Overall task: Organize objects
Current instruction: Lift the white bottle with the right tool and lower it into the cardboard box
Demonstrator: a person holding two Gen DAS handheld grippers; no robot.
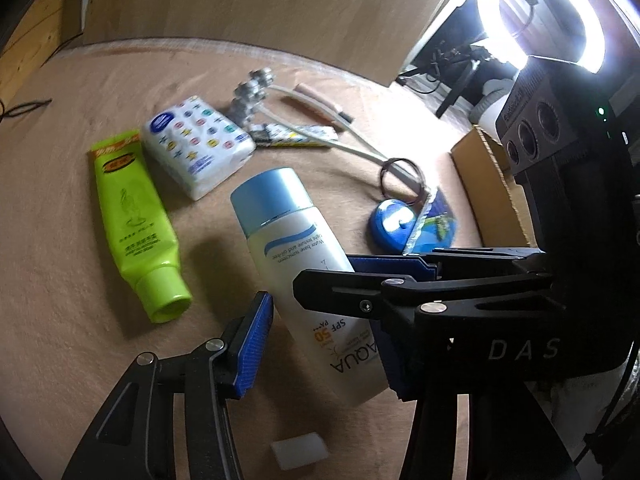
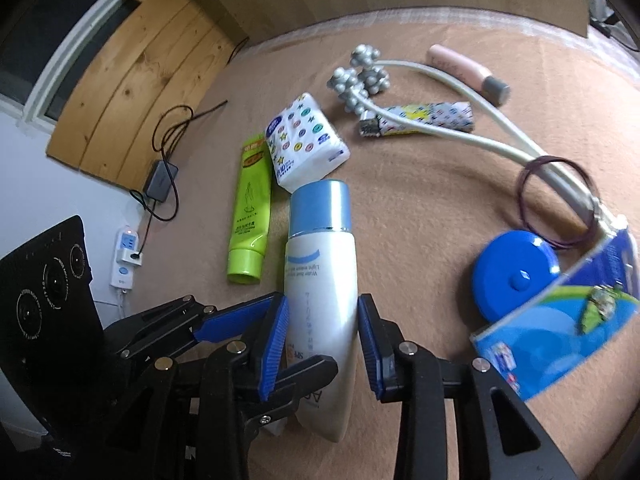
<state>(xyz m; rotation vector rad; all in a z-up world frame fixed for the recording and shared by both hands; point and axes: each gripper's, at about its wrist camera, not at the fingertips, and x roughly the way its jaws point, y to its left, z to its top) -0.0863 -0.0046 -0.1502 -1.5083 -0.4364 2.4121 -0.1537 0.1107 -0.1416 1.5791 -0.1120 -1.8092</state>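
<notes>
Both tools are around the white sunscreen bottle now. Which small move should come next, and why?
Probably the left tool should let go: the sunscreen bottle sits squeezed between the right tool pads, so one hand could then carry it toward the cardboard box.

Sunscreen bottle [image 2: 320, 280] centre, tube [image 2: 249, 220] left, tissue pack [image 2: 306, 140] behind, tape measure [image 2: 514, 276] right.

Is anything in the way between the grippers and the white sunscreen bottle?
No. The sunscreen bottle already sits between the pads of both the right gripper and the left gripper; nothing else lies between.
</notes>
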